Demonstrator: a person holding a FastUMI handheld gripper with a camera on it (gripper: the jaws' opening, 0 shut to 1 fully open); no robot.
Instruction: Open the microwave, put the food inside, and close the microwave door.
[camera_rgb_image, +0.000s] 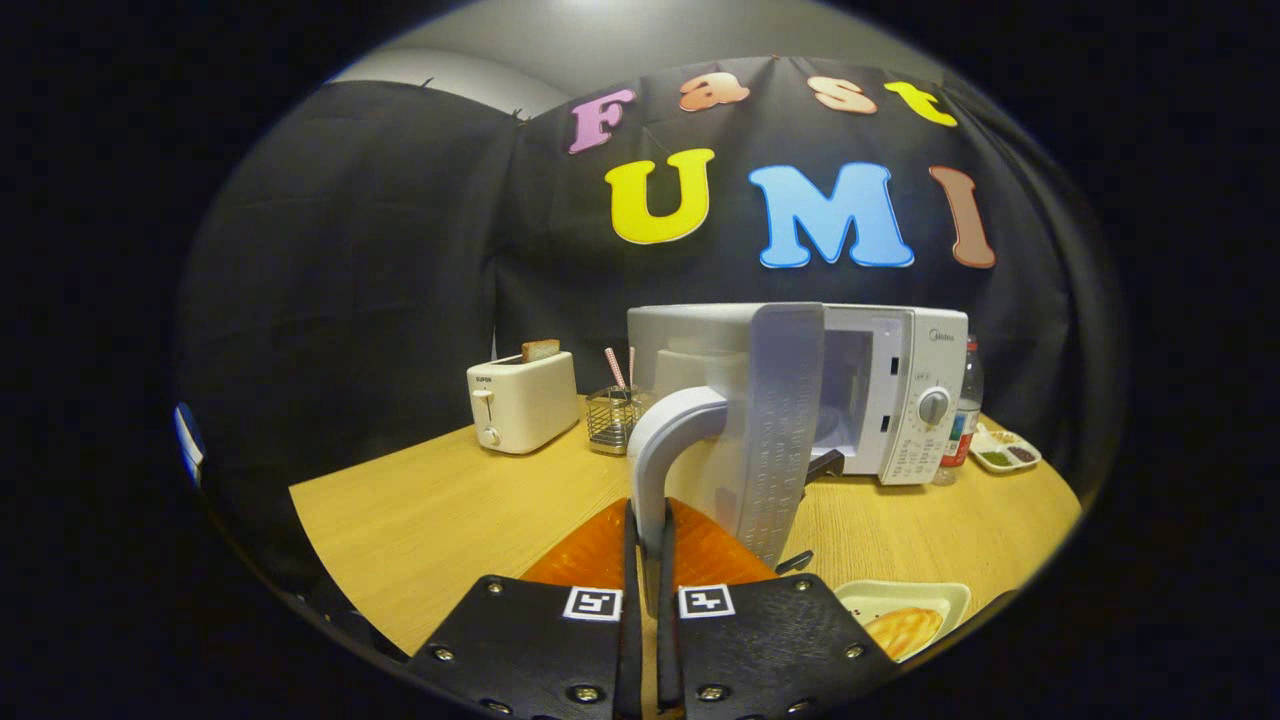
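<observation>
A white microwave (900, 400) stands at the back of the wooden table (420, 520). Its door (780, 430) is swung wide open toward me, edge on, and the cavity shows behind it. My gripper (650, 515) is shut on the lower end of the door's white curved handle (668, 430), with the orange fingers (590, 550) pressed against it from both sides. The food (905, 628), a golden flat piece, lies on a pale plate (950, 595) on the table just right of my fingers.
A white toaster (522, 400) with a slice of bread in it stands left of the microwave, beside a wire basket (612, 418) holding straws. A bottle (965, 410) and a small divided dish (1008, 450) sit right of the microwave.
</observation>
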